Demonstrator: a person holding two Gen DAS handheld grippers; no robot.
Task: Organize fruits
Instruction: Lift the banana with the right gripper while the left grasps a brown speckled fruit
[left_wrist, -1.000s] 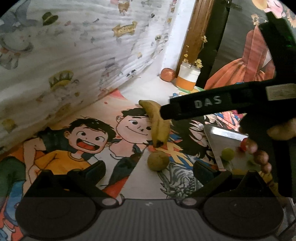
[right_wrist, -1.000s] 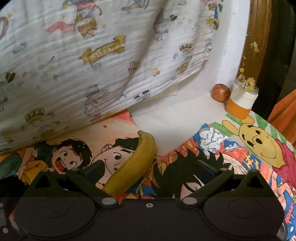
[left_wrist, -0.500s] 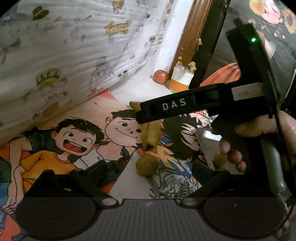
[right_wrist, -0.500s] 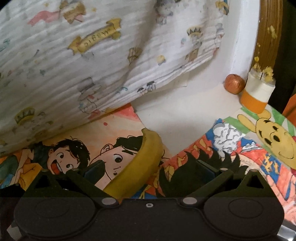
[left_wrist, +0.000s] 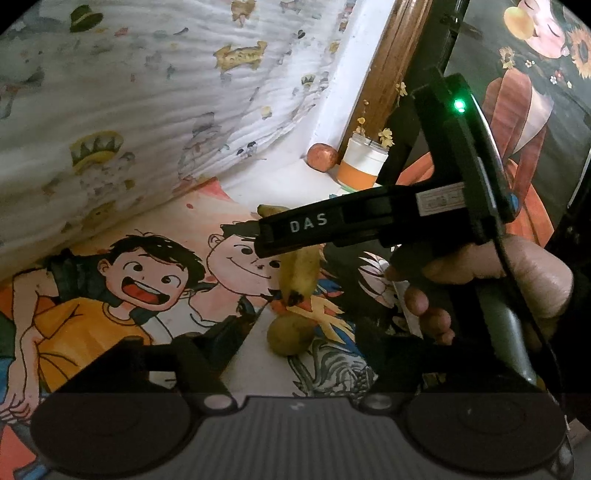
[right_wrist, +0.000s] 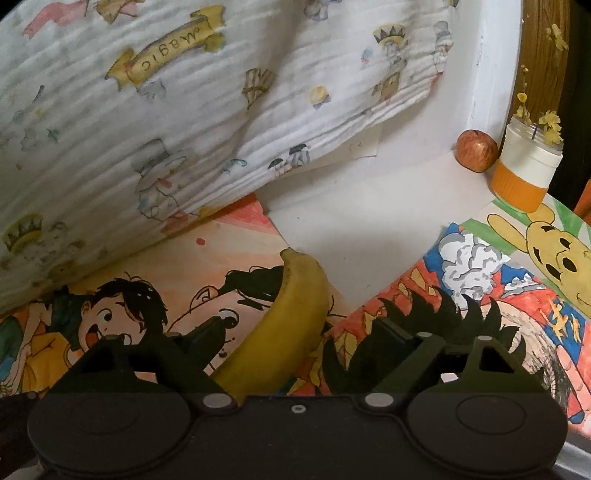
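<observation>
- The right gripper (right_wrist: 295, 332) carries the banana (right_wrist: 284, 325) above the desk (right_wrist: 369, 221), which is covered with cartoon drawings (left_wrist: 147, 273). In the left wrist view the fruit hangs curved, its dark tip pointing down, so it looks lifted clear of the surface rather than resting on it.
- I judge the banana is being carried toward wherever the fruit is being gathered; that place cannot be made out from here.
- The right jaws look wide apart in their own view, with the banana lying against the left finger only. Whether they truly pinch it cannot be told: the near part of the fruit is hidden by the gripper body.
- The left gripper (left_wrist: 295, 350) hovers low over the drawings with its jaws spread and nothing between them. A small round greenish fruit (left_wrist: 288, 334) lies on the desk just ahead, between the two fingers' line, likely the next thing to pick.
- An apple (right_wrist: 476, 149) sits in the far corner of the desk, touching or just beside a white jar with an orange band (right_wrist: 524, 173) that holds yellow flowers.
- A patterned cloth (right_wrist: 184, 110) hangs behind the desk.
</observation>
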